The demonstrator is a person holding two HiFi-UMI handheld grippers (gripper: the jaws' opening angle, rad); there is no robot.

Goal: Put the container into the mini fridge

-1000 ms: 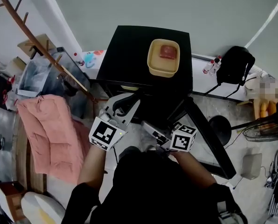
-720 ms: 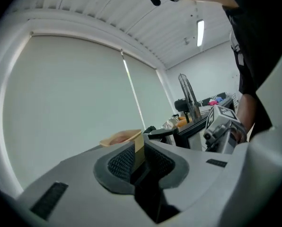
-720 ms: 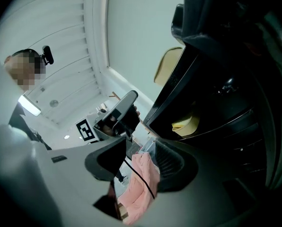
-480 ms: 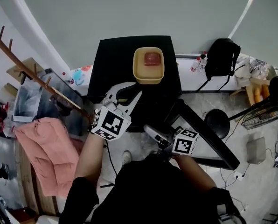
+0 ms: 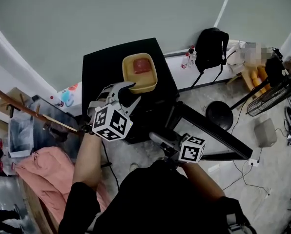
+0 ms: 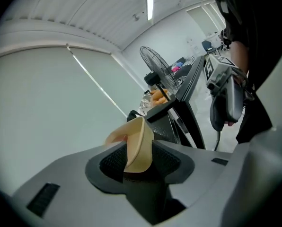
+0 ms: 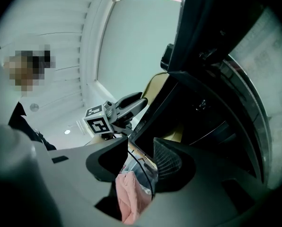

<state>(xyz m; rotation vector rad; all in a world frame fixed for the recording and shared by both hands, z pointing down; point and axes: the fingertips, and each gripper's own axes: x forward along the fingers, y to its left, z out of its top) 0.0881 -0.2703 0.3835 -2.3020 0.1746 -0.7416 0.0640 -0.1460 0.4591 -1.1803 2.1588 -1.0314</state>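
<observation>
A yellow container (image 5: 140, 72) with something red inside sits on top of the black mini fridge (image 5: 106, 67). The fridge door (image 5: 211, 135) hangs open to the right. My left gripper (image 5: 127, 91) is up at the container's near rim. In the left gripper view, that rim (image 6: 137, 143) lies between the jaws, which are opening, with a gap on the left side. My right gripper (image 5: 155, 138) hovers low by the fridge's open front. Its jaws are closing with nothing gripped. In the right gripper view (image 7: 141, 161), the fridge's lower front edge (image 7: 148, 122) lines up between them.
A pink jacket (image 5: 43, 179) lies on the floor at the left beside a wooden coat rack (image 5: 33, 117). A black backpack (image 5: 211, 45), a round black stool (image 5: 219, 115) and a floor fan (image 5: 272, 89) stand to the right of the fridge.
My left gripper has risen from the fridge's front up to the container's rim, and its jaws have opened around it. The right gripper has stayed near the open door. The head view has swung right.
</observation>
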